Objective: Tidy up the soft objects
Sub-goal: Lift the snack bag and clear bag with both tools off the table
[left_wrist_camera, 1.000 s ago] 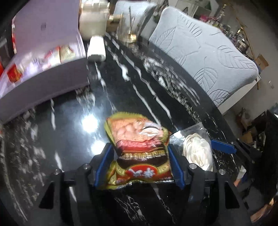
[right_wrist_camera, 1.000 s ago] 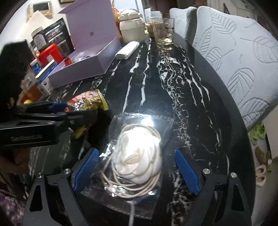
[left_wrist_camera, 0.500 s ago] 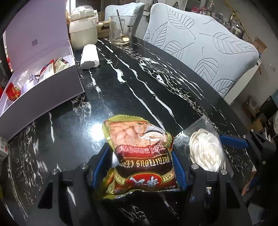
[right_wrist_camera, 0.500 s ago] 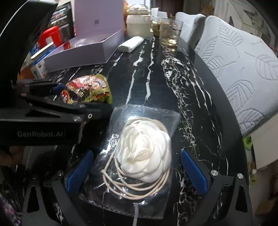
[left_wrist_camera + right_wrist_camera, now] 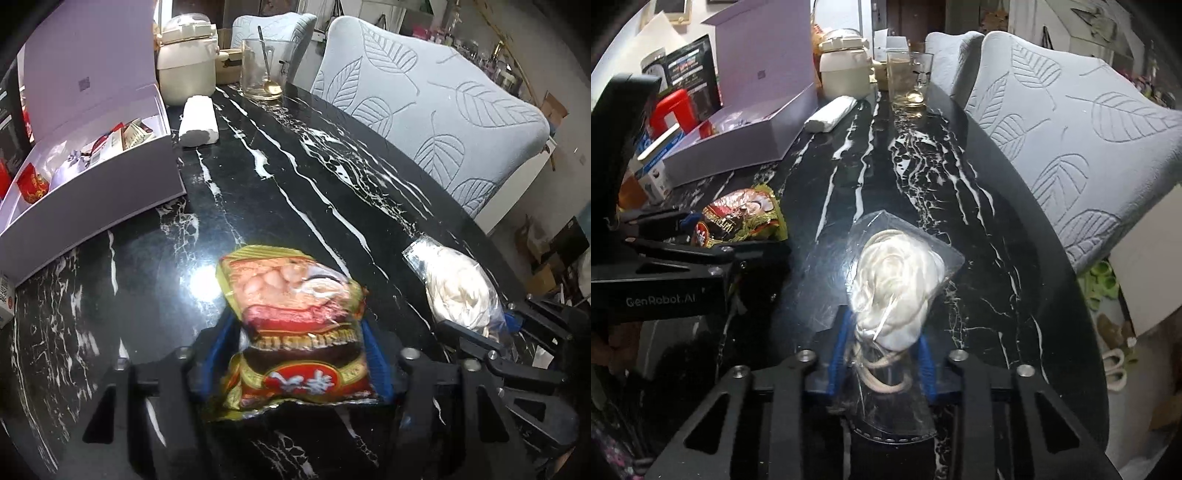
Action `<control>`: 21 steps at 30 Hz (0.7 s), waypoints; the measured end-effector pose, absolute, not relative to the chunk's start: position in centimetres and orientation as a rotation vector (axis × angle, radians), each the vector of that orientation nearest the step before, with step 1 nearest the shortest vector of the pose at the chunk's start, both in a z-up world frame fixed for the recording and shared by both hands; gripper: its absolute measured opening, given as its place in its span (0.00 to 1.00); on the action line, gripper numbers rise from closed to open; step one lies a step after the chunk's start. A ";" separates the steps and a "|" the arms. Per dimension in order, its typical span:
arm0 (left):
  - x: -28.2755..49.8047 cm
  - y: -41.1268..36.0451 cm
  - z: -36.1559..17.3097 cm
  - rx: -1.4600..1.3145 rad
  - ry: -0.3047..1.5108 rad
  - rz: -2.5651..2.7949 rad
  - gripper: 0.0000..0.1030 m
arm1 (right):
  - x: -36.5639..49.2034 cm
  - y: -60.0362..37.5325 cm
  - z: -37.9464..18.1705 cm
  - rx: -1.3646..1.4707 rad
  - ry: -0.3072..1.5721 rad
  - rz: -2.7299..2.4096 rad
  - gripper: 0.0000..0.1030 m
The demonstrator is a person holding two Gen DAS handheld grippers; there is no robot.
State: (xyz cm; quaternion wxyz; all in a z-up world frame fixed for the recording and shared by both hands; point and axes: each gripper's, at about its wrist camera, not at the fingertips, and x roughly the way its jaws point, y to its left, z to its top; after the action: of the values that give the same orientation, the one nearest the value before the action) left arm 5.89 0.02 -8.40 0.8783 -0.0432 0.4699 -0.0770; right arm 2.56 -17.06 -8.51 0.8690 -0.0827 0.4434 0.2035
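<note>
Right wrist view shows the big change: your right gripper was spread wide around the clear bag with the white flower half a second ago. Now its blue pads are squeezed in on the bag's near end, and the plastic is bunched up between them. The far end of the bag looks lifted a little off the black table, though it is hard to be sure.

Your left gripper has not changed its hold. It is pinching the snack packet the same way as before, with the packet sticking out over the table.

So both of your hands have a soft thing now. The purple box sits open at the far left of the table, well apart from both grippers, with small packets already in it. It looks like the place for these two, so the next job is probably carrying them over there. Go gently, because the clear bag is slippery and the cord hangs loose near the pads.
</note>
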 end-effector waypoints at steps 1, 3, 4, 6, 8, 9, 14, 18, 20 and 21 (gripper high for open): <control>5.8 0.0 -8.4 -0.091 0.979 -0.161 0.55 | 2.6 -17.1 -8.5 -0.165 0.928 0.426 0.27; 5.6 -0.1 -8.3 -0.090 0.977 -0.162 0.54 | 2.5 -17.2 -8.4 -0.160 0.925 0.426 0.26; 5.5 -0.1 -8.2 -0.091 0.977 -0.164 0.54 | 2.5 -17.2 -8.4 -0.154 0.924 0.423 0.26; 5.2 0.0 -8.1 -0.101 0.980 -0.168 0.54 | 2.3 -17.2 -8.3 -0.146 0.927 0.424 0.26; 4.8 0.1 -8.0 -0.110 0.981 -0.169 0.54 | 2.2 -17.3 -8.1 -0.143 0.923 0.419 0.26; 4.6 0.2 -7.9 -0.115 0.980 -0.170 0.54 | 2.2 -17.3 -8.0 -0.139 0.917 0.420 0.26; 3.8 0.7 -7.3 -0.127 0.966 -0.164 0.54 | 1.7 -17.0 -7.2 -0.130 0.904 0.445 0.26; 2.8 1.5 -6.8 -0.142 0.955 -0.141 0.54 | 1.4 -16.3 -6.8 -0.127 0.897 0.485 0.26; 2.1 2.0 -6.5 -0.147 0.949 -0.129 0.54 | 1.1 -15.8 -6.5 -0.129 0.890 0.506 0.26; 1.8 2.2 -6.3 -0.150 0.945 -0.120 0.54 | 0.9 -15.5 -6.4 -0.131 0.887 0.517 0.26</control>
State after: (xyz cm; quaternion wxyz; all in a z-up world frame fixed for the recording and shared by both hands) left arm 1.79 2.25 -6.34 0.8861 -0.0721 0.4542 -0.0577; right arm 0.91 -15.48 -6.42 0.8691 -0.0627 0.4240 0.2471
